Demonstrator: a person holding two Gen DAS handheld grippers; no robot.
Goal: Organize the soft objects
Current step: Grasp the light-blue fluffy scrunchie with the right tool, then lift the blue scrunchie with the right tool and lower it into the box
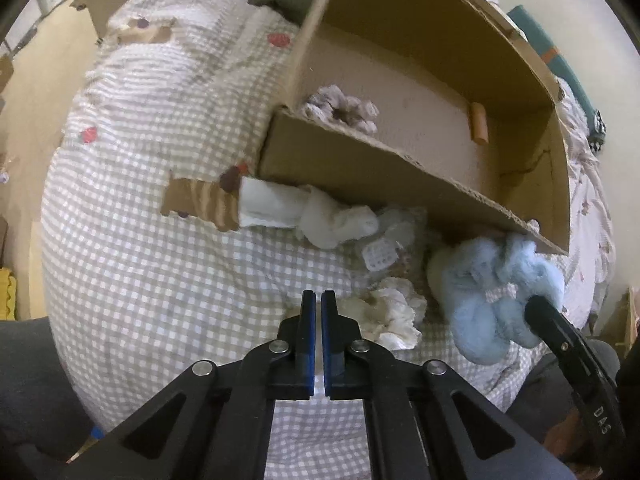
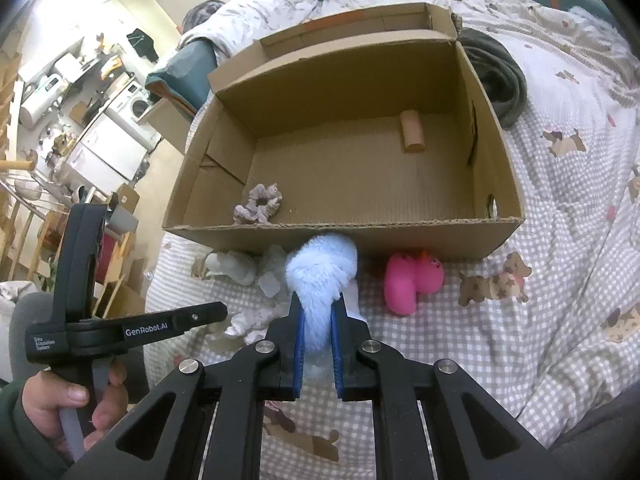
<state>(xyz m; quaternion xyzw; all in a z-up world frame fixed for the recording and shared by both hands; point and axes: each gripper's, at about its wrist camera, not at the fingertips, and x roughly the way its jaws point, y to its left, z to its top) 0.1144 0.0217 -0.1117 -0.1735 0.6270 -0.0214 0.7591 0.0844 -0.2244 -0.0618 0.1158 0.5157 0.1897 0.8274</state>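
Observation:
An open cardboard box lies on the checked bed cover. Inside it are a grey-mauve scrunchie and a small cardboard roll. My right gripper is shut on a fluffy light-blue soft toy just in front of the box's near wall. My left gripper is shut and empty, above the cover near a cream crumpled cloth. A white sock, a clear packet and a pink plush lie along the box front.
The left gripper's handle and hand show at the right wrist view's lower left. A dark grey garment lies behind the box on the bed. Shelves and appliances stand beyond the bed's left edge.

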